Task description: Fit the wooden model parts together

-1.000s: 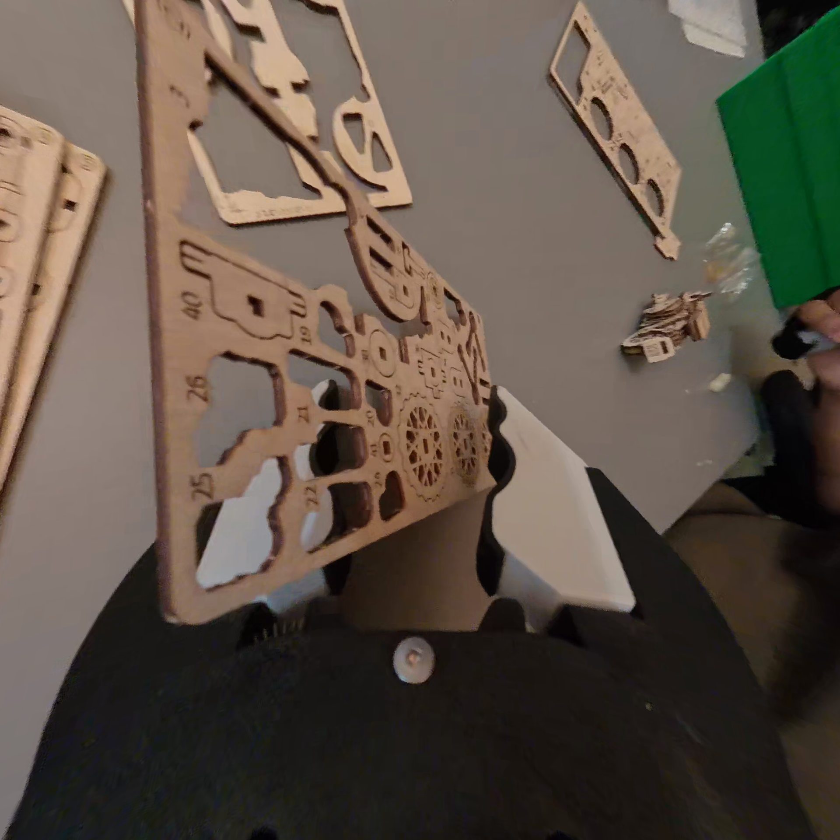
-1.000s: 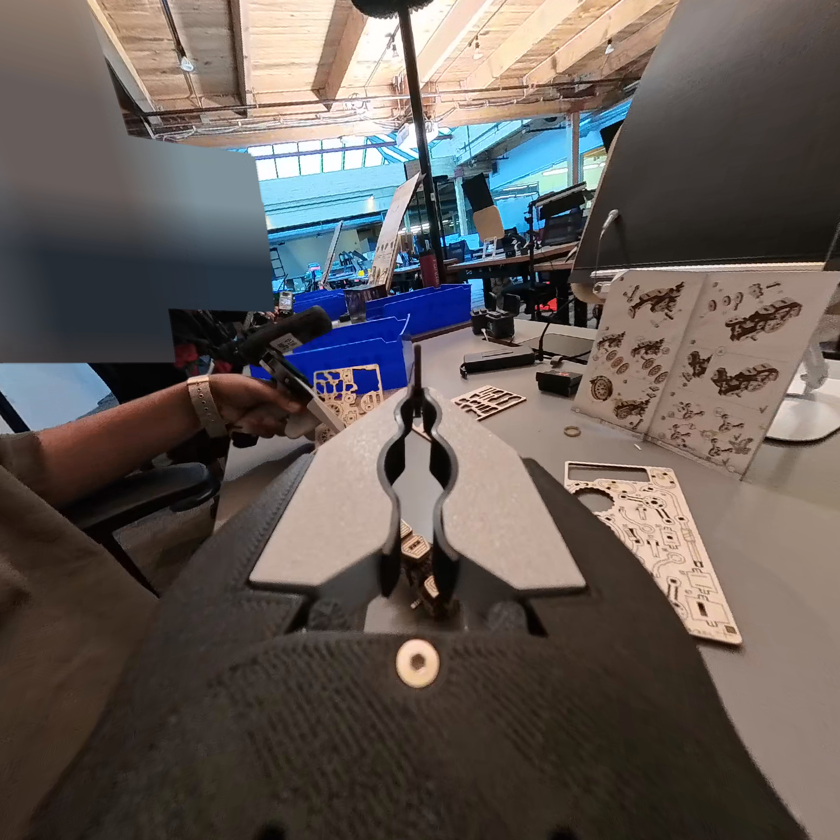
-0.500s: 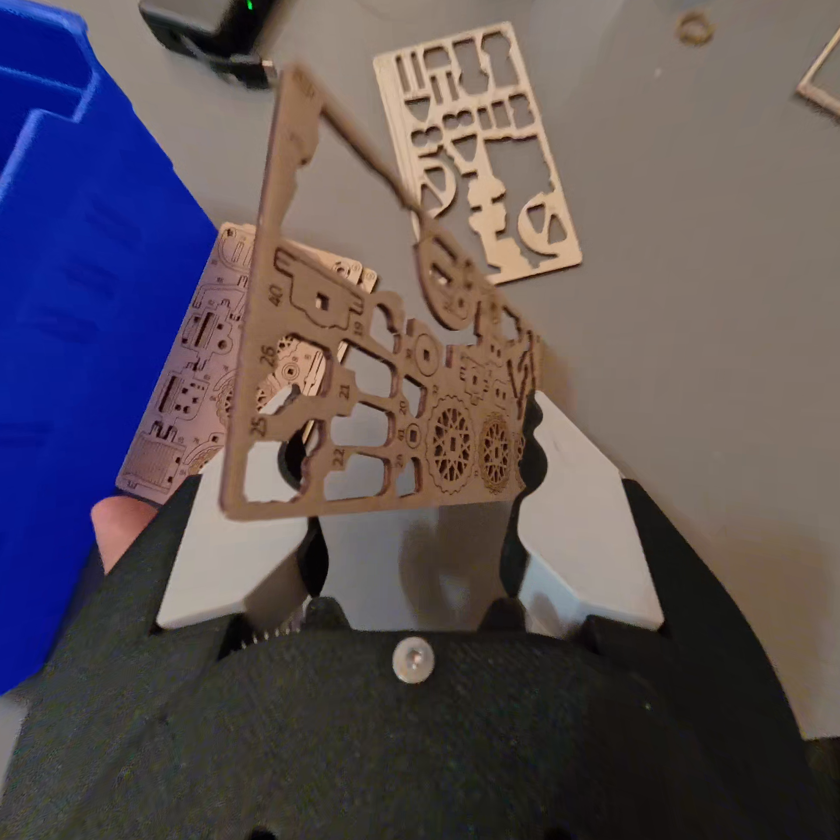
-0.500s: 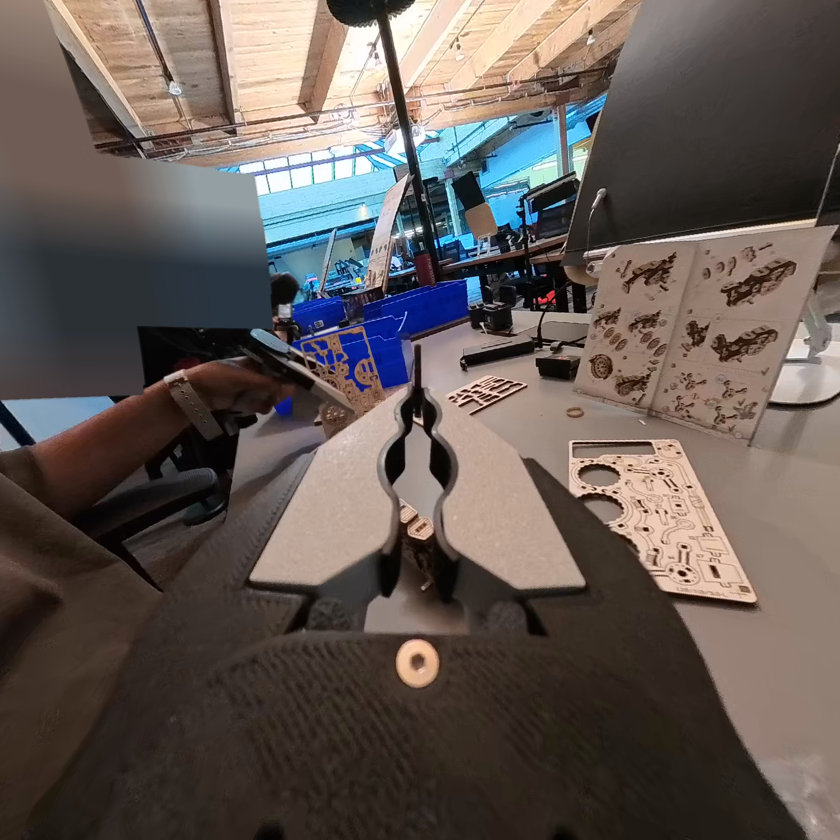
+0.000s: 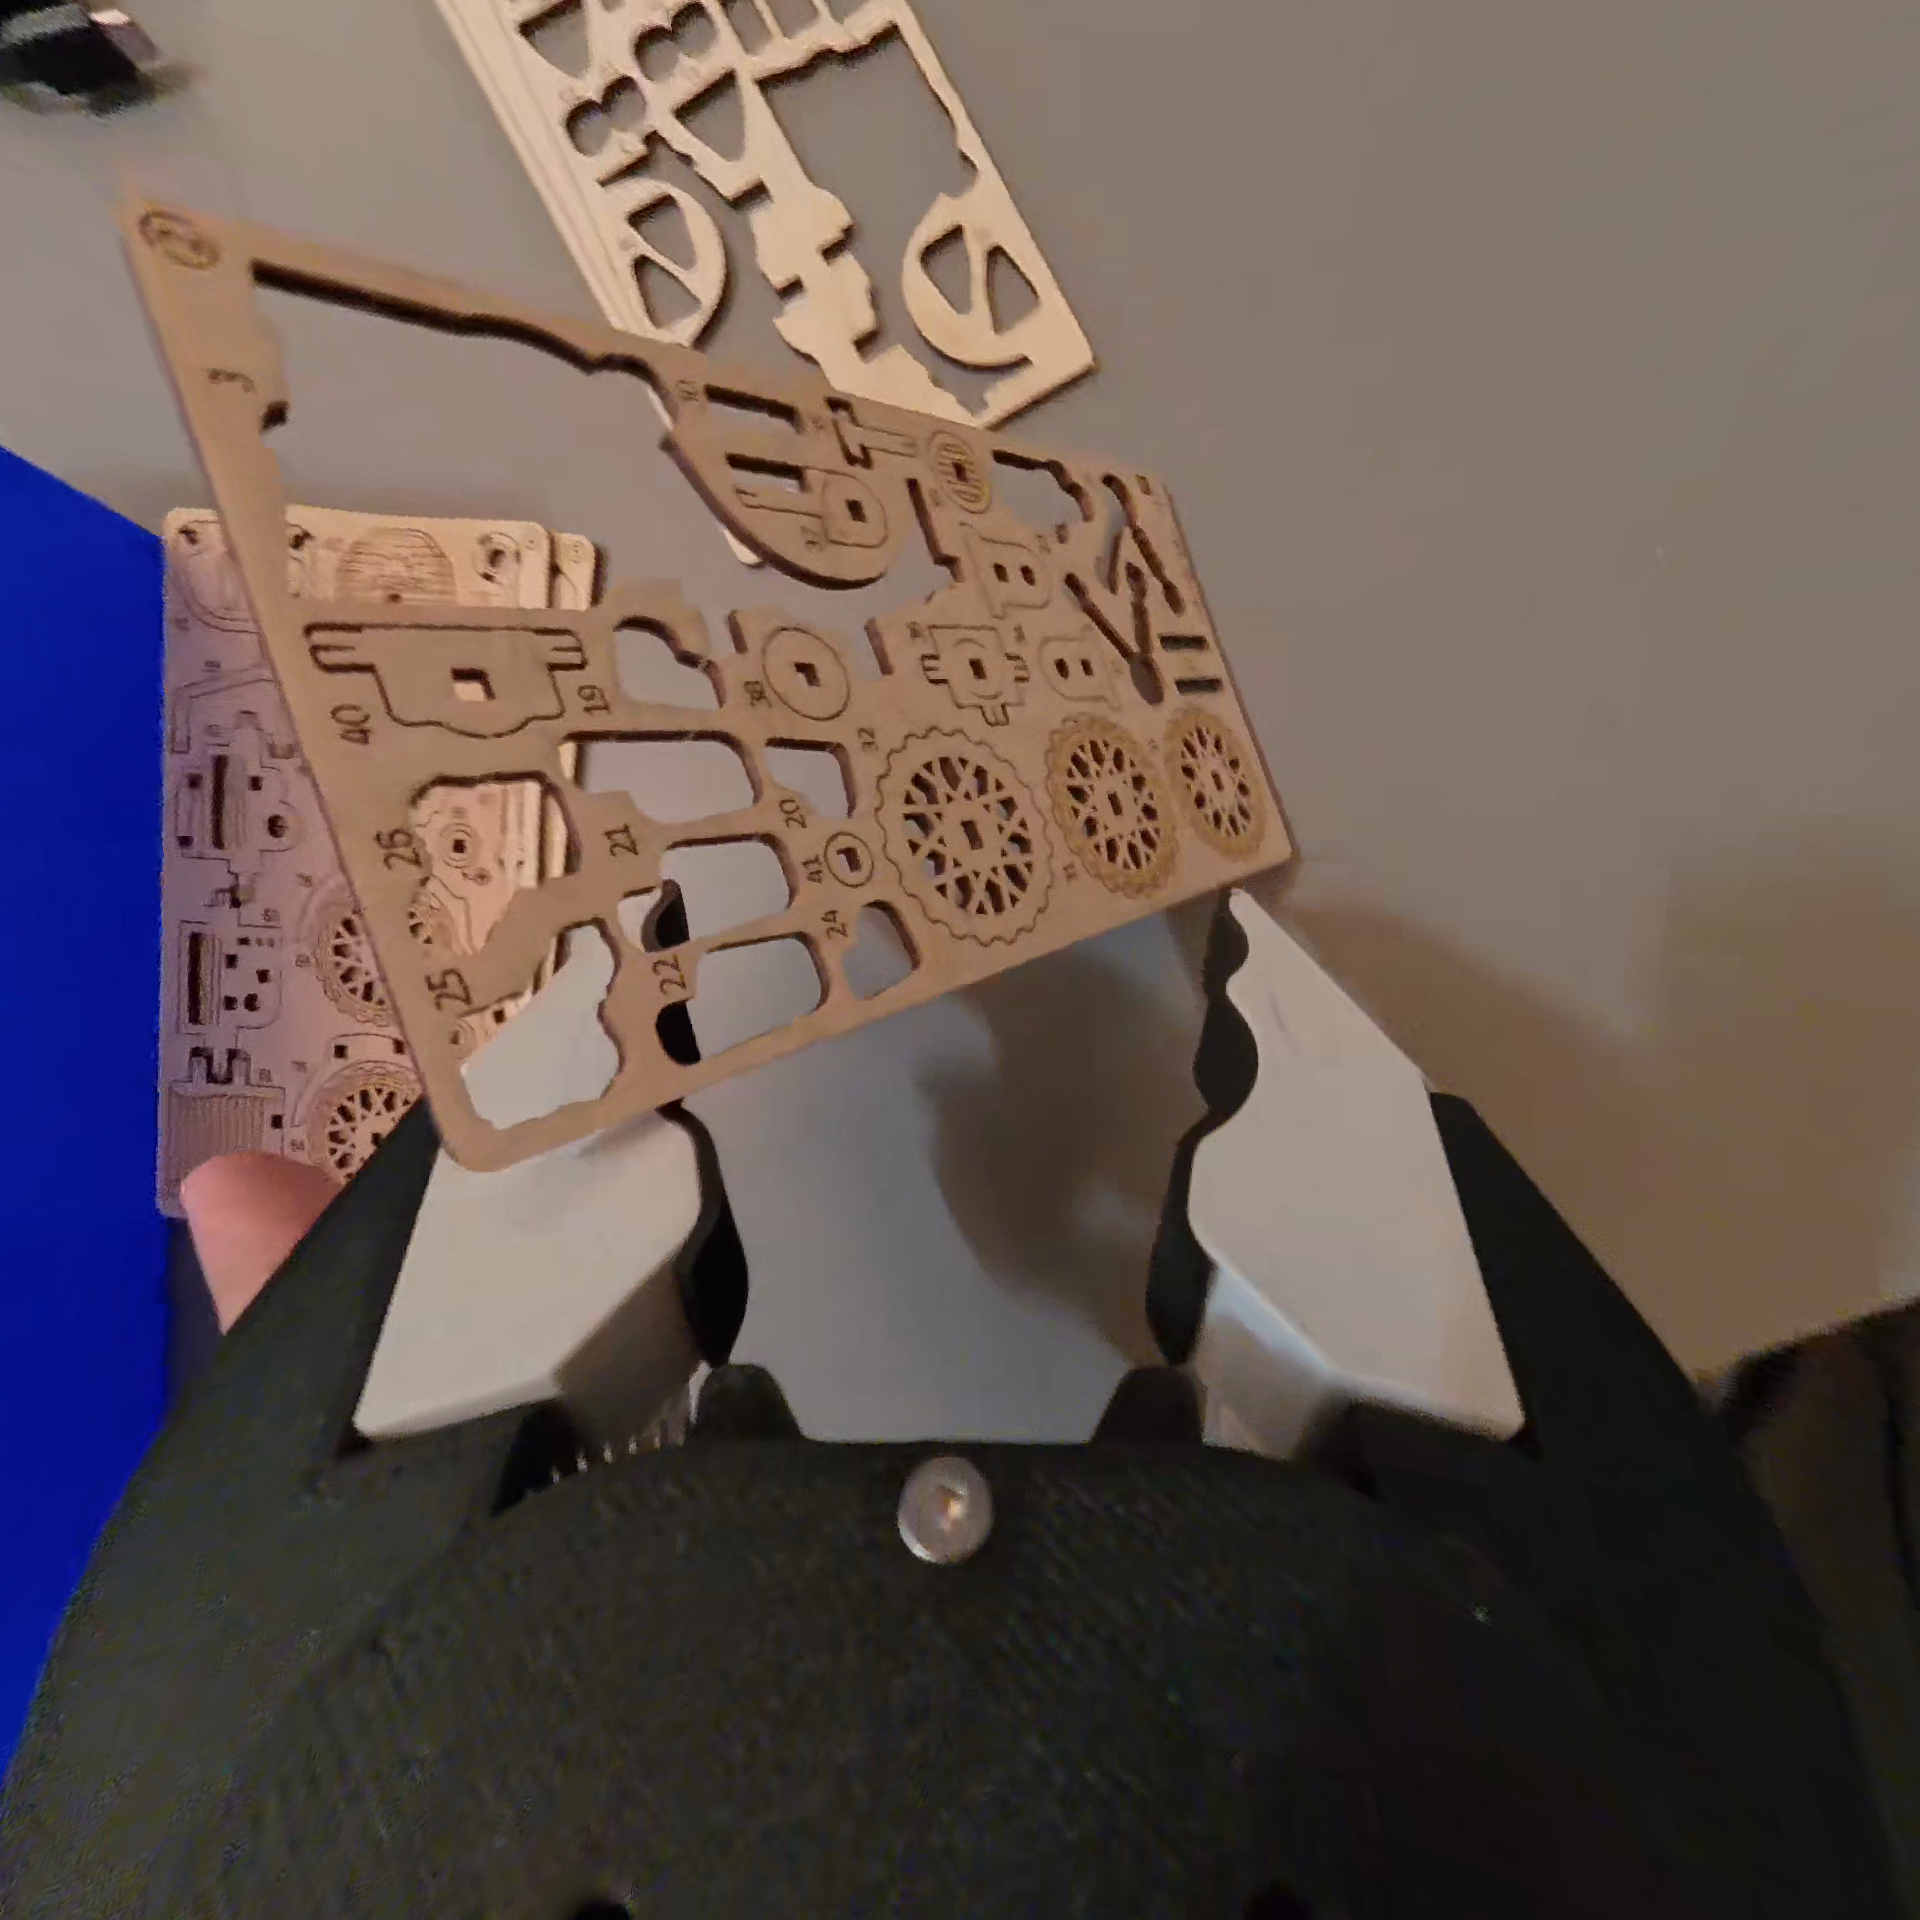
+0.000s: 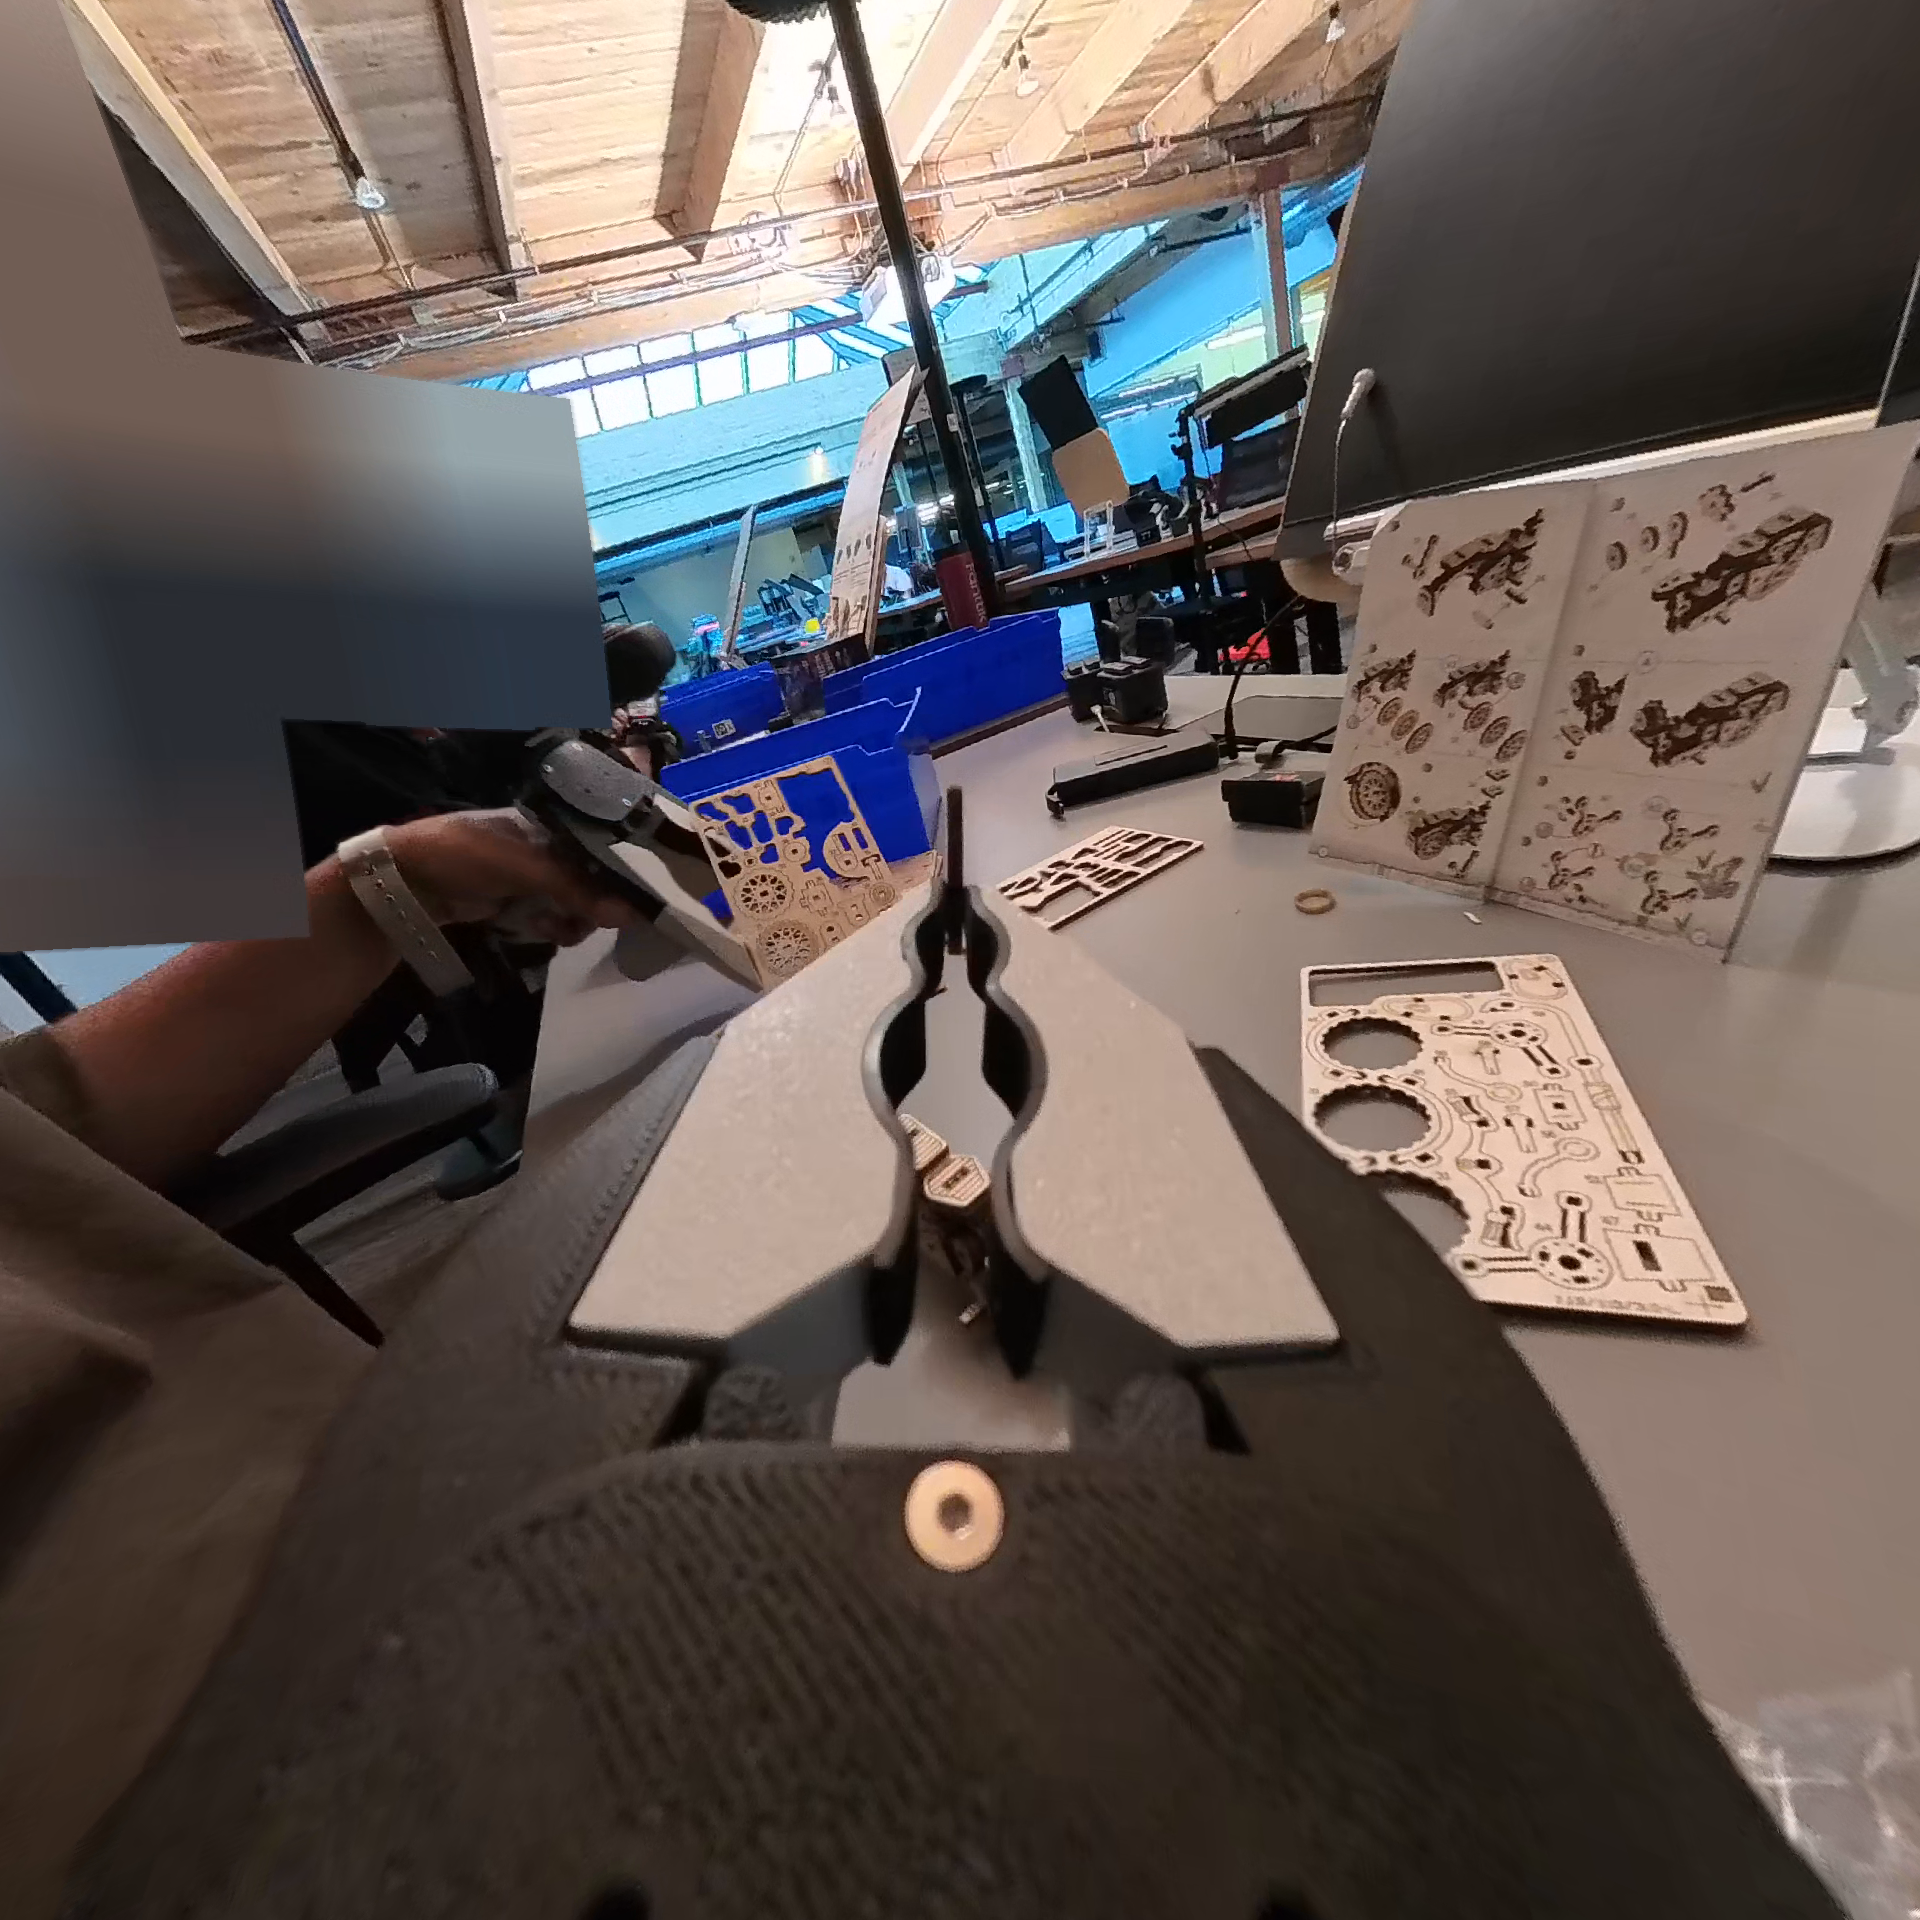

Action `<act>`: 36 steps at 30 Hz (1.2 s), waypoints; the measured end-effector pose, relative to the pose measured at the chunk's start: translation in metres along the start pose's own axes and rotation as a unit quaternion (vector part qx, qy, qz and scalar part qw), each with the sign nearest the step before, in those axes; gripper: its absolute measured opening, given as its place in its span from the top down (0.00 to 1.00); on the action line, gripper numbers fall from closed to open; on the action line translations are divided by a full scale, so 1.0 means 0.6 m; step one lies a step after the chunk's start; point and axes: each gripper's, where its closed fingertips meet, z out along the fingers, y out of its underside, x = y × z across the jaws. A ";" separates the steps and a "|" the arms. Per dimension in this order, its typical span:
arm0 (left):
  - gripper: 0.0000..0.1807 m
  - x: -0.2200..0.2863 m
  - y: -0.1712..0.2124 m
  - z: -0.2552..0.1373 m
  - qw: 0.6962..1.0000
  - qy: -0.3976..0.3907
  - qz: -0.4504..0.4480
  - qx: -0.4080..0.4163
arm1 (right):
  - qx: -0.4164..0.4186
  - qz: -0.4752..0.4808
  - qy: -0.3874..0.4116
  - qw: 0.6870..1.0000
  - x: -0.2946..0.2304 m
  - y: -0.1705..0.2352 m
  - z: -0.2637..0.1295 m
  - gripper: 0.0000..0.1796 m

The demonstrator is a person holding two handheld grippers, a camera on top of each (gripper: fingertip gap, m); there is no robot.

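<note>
A wooden part sheet (image 5: 727, 665) with gear cut-outs lies tilted across the fingertips of my left gripper (image 5: 945, 904), above the grey table (image 5: 1507, 520). The jaws stand wide apart and I see no pinch on the sheet. The same gripper (image 6: 665, 873) and sheet (image 6: 800, 883) show at the left of the right wrist view. My right gripper (image 6: 953, 914) is shut on a thin dark wooden piece (image 6: 953, 831) that sticks up past its tips. A small part-built wooden model (image 6: 945, 1184) shows through the gap between its fingers.
A pale emptied sheet (image 5: 810, 187), a stack of sheets (image 5: 260, 883) and a blue bin (image 5: 73, 935) lie under the left gripper. Further off are another sheet (image 6: 1496, 1132), an emptied sheet (image 6: 1101, 873), a propped instruction page (image 6: 1579, 727), a small ring (image 6: 1314, 899) and a monitor (image 6: 1610, 260). The gap from one gripper's tips to the other's is roughly 35 cm.
My left gripper swung left toward the blue bin and the sheet stack. Its jaws have widened and the sheet has tipped flatter. The right gripper stays shut on its piece.
</note>
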 end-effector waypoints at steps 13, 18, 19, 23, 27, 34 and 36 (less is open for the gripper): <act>0.51 0.025 -0.010 -0.069 0.974 0.194 -0.100 0.063 | 0.020 0.115 -0.022 0.993 0.011 -0.005 -0.003 1.00; 0.50 -0.003 -0.004 -0.071 0.983 0.143 -0.100 0.058 | 0.020 0.134 -0.029 0.990 0.009 -0.004 -0.002 1.00; 0.50 -0.010 -0.005 -0.074 0.984 0.133 -0.104 0.061 | 0.019 0.130 -0.029 0.991 0.009 -0.003 -0.002 1.00; 0.50 -0.035 -0.014 -0.084 0.981 0.110 -0.133 0.085 | 0.011 0.115 -0.026 0.993 0.006 0.000 -0.001 1.00; 0.52 -0.039 -0.034 -0.093 0.975 0.107 -0.153 0.119 | 0.004 0.108 -0.023 0.994 0.005 0.004 0.000 1.00; 0.62 0.099 -0.120 -0.108 0.952 0.209 -0.087 0.208 | -0.019 0.084 -0.014 0.996 -0.003 0.015 0.004 1.00; 0.70 0.165 -0.144 -0.106 0.936 0.250 -0.039 0.243 | -0.026 0.080 -0.017 0.996 -0.011 0.019 0.006 1.00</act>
